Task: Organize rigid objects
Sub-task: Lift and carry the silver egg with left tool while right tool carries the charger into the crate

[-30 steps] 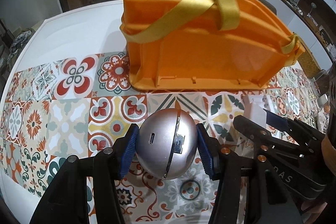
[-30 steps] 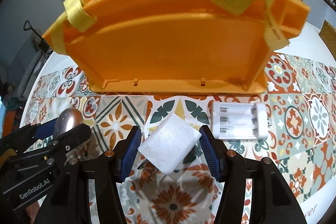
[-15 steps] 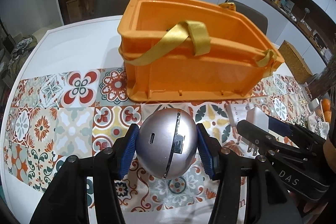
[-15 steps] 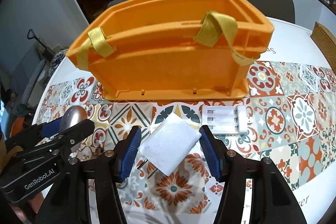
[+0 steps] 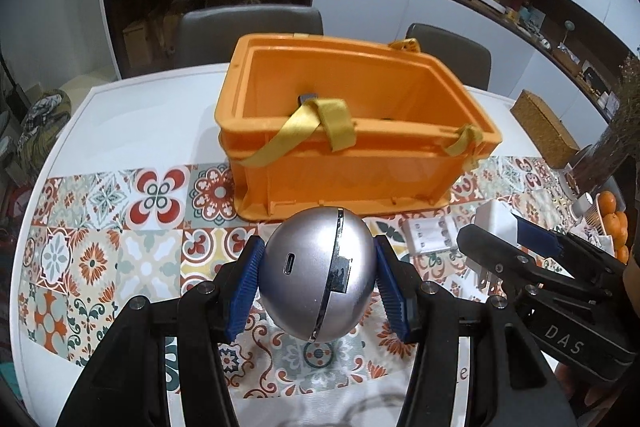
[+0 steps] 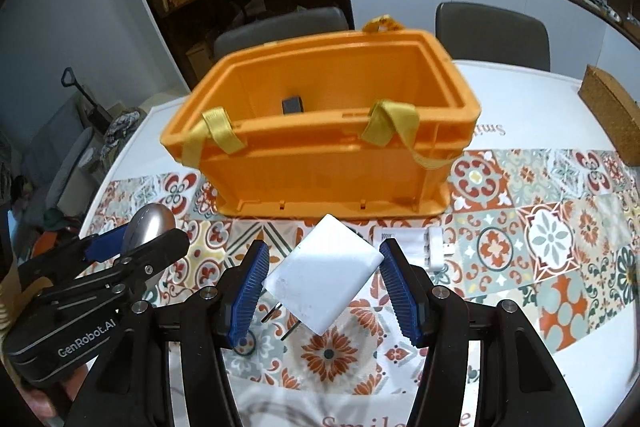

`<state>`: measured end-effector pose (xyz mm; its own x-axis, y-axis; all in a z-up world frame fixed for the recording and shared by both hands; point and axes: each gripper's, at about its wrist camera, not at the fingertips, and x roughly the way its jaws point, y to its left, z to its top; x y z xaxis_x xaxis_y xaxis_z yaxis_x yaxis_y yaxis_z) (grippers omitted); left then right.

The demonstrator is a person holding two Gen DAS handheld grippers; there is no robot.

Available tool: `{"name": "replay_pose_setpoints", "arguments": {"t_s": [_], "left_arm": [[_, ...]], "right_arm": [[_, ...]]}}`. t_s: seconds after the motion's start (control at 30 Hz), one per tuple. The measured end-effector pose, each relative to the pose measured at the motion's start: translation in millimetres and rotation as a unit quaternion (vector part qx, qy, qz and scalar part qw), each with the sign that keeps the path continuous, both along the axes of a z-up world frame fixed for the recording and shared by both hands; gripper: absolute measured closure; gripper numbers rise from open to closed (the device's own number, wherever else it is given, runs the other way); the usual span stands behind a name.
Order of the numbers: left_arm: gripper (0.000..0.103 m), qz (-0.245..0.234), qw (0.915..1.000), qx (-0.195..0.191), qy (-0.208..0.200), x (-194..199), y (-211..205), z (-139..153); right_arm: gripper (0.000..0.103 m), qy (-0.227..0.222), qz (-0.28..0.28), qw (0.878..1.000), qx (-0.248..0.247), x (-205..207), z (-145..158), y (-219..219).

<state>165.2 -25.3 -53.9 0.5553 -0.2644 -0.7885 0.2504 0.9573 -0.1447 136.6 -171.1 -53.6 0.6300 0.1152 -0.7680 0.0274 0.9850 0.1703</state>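
Both grippers have risen since a second ago, so I now see into the orange crate (image 5: 356, 163). My left gripper (image 5: 318, 285) clamps the silver ball (image 5: 316, 279); my right gripper (image 6: 324, 285) pinches the white plug adapter (image 6: 324, 279) above the tiled mat (image 6: 560, 235).

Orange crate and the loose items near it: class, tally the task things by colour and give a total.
Orange: 1, the orange crate
Silver: 1, the silver ball-shaped gadget
White: 2, the white plug adapter and the white battery charger
Total: 4
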Motion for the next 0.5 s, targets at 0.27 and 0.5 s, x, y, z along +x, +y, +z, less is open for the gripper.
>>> {"name": "replay_pose_setpoints", "arguments": {"t_s": [0.27,0.5], "left_arm": [[0.049,0.001,0.9998,0.003,-0.021,0,-3,21],[0.049,0.006,0.9996,-0.002,-0.028,6,-2,34]], "right_arm": [[0.045,-0.028,-0.001,1.000,0.010,-4,23,-4],[0.045,-0.046,0.006,0.999,0.009,0,37,-3]]}}
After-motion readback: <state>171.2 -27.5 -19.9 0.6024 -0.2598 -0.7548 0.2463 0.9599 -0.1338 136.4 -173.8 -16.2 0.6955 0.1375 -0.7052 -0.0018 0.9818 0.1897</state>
